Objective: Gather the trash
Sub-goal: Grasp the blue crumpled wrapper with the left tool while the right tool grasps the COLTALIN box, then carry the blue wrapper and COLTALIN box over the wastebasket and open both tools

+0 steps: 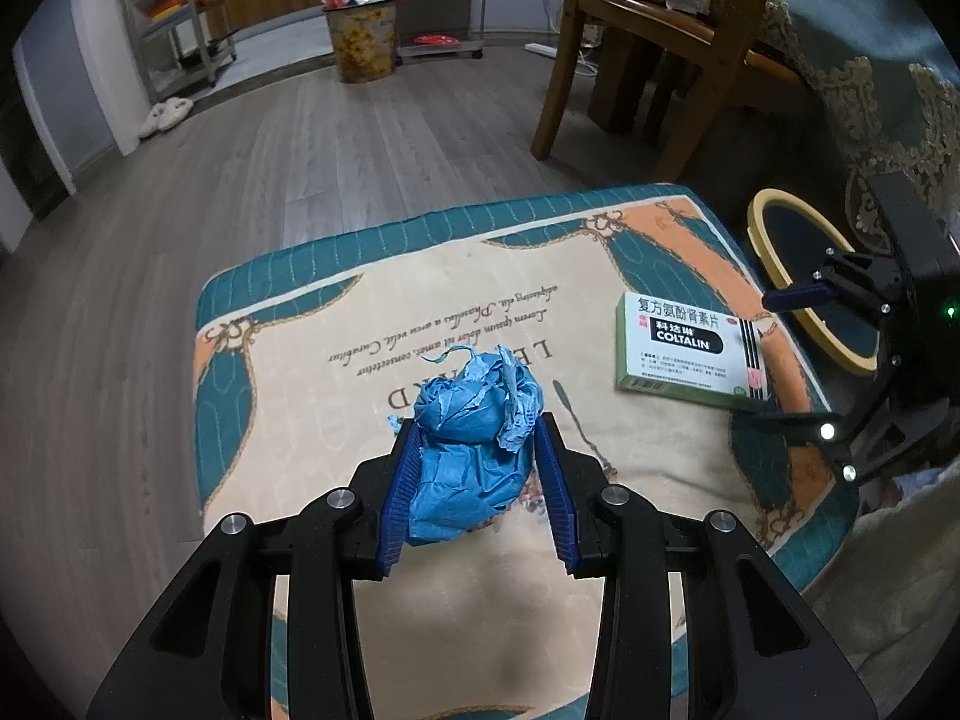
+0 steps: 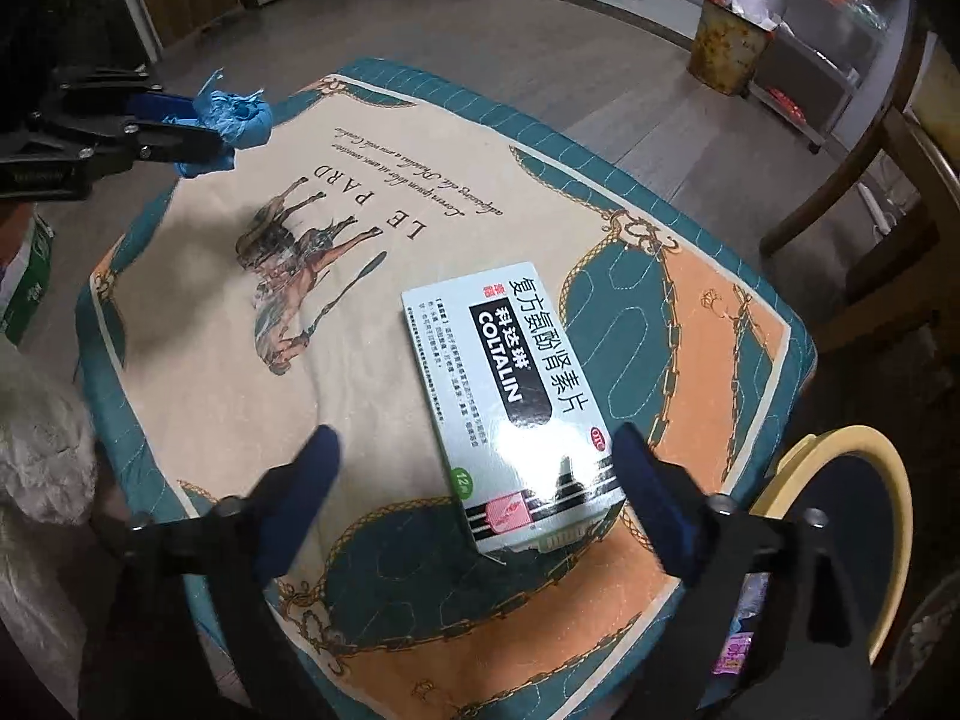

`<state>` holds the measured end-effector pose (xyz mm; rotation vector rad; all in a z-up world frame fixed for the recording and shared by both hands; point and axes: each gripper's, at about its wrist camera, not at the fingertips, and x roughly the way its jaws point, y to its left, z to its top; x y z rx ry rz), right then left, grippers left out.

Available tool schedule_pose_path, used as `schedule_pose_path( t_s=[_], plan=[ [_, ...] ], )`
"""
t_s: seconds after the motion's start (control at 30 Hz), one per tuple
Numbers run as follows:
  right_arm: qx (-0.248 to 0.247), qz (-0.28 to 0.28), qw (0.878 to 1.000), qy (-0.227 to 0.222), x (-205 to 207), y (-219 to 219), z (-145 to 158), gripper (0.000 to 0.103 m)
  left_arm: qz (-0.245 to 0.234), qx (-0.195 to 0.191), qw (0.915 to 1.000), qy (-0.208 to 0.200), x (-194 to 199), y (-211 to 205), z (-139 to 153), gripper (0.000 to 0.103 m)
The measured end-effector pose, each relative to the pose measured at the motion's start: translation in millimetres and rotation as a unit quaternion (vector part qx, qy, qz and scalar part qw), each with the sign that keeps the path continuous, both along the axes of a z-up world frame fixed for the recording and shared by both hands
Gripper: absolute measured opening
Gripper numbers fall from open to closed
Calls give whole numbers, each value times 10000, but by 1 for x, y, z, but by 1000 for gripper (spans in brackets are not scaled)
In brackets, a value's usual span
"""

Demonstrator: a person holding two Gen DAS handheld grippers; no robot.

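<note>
So, left wrist view: left gripper (image 1: 480, 468) is clenched on one blue paper wad (image 1: 474, 420), lifted clear of the cushion (image 1: 288, 276) (ready to bin). Right wrist view: right gripper (image 2: 474, 498) is spread wide, empty, straddling the near end of one medicine box (image 2: 510, 402), apparently lining up a grab.

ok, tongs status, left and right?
Left tongs: closed on the blue paper wad.
Right tongs: open, holding nothing, over the medicine box.

home | slippers (image 1: 166, 116), wood chair (image 1: 630, 30), kitchen shelves (image 1: 174, 12)
</note>
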<state>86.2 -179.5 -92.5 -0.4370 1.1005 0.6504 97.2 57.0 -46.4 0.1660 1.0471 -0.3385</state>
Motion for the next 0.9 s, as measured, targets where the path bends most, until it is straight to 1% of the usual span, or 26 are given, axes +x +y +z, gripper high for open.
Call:
schedule_pose_path(
  t_s=[0.07,0.1,0.2,0.3,0.4,0.43,0.47,0.5,0.57,0.7,0.77,0.9],
  plan=[
    [4,88,9999,144,-3,1,-6,96,-20,32,10000,0,0,0,-1,40],
    [-75,105,9998,156,-4,3,-11,96,-18,42,10000,19,1,1,-3,40],
    [-311,3,9995,29,-1,7,-21,96,13,63,10000,76,3,2,-6,40],
    [-564,-195,9980,-224,10,11,-32,96,-11,46,10000,63,3,0,-5,40],
    [-804,-304,9961,-208,21,14,-48,97,-49,57,9999,68,1,-3,-6,40],
    [-721,-347,9967,-162,23,14,-50,97,-50,68,9999,86,2,-3,-7,40],
    [-630,-379,9973,-87,26,13,-50,91,-48,77,9999,100,2,-3,-8,40],
    [-427,-445,9980,108,30,11,-50,85,-46,89,9999,131,2,-4,-10,40],
    [-353,-548,9978,104,33,10,-45,79,-63,127,9998,160,3,-6,-12,40],
    [-110,-646,9978,44,28,4,-28,76,-118,162,9997,126,6,-13,-9,40],
    [-103,-680,9976,-9,23,-1,-19,75,-143,152,9997,87,6,-19,-5,40],
    [-37,-815,9965,-185,10,-16,14,73,-243,123,9996,20,7,-35,2,40]
  ],
)
